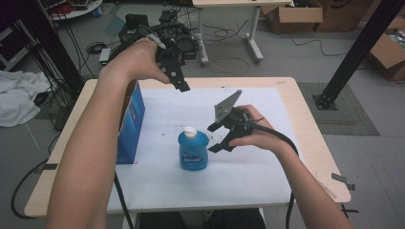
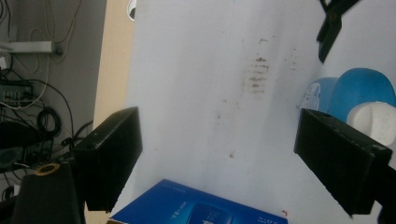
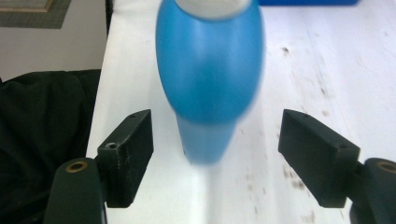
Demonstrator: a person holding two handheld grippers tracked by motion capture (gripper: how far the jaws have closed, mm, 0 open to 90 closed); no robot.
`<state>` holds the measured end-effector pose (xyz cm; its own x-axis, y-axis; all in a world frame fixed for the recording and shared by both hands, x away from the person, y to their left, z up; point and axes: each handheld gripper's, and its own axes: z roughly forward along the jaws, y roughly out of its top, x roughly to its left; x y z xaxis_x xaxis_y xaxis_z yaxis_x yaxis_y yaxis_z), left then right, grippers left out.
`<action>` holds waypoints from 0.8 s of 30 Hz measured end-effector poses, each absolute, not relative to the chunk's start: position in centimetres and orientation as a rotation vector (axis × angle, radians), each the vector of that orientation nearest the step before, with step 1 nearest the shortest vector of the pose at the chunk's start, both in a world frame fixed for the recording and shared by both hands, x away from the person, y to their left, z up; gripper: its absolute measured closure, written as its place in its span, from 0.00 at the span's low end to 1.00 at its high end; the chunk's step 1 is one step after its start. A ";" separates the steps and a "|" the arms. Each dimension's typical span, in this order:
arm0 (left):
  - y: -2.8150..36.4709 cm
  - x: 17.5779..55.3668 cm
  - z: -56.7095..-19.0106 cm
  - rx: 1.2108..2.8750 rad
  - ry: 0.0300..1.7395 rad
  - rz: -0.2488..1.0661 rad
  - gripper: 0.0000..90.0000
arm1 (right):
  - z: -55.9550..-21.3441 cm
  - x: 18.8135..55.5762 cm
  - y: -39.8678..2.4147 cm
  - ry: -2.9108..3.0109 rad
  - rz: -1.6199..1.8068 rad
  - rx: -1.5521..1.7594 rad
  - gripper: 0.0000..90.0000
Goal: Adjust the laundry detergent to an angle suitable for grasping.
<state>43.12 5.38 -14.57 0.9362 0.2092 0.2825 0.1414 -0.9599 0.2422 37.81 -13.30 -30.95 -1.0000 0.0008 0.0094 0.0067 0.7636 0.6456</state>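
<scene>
High view: a blue bottle [image 1: 193,151] with a white cap [image 1: 190,132] is seen standing at the centre of the frame on a white sheet [image 1: 248,167]. The right gripper [image 1: 217,137] is held just right of it, jaws spread, nothing grasped. The left gripper [image 1: 179,83], raised at upper centre, is likewise released. A blue box [image 1: 131,121] stands at left.

A glossy, smooth blue plastic bottle [image 1: 193,151] with a matt white cap [image 1: 190,132] stands on a white paper-like sheet [image 1: 248,167], speckled with dark smudges; left of the bottle, a blue cardboard box [image 1: 131,121] with slight sheen; around the sheet, pale wood tabletop [image 1: 313,143]
</scene>
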 end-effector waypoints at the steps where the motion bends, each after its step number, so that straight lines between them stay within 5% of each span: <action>1: 5.4 43.1 -14.6 2.874 0.264 0.454 0.18 | -30.7 37.9 -13.8 -2.948 -1.074 -0.031 0.28; 24: 4.6 42.4 -13.8 2.895 0.224 0.475 0.18 | -26.6 44.0 -20.7 -2.988 -0.620 -1.069 0.29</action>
<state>42.44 4.64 -13.80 0.9369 0.1802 0.2997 0.1161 -0.9687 0.2194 44.05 -20.67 -26.58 -0.7775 0.6275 0.0414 0.5922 0.7085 0.3839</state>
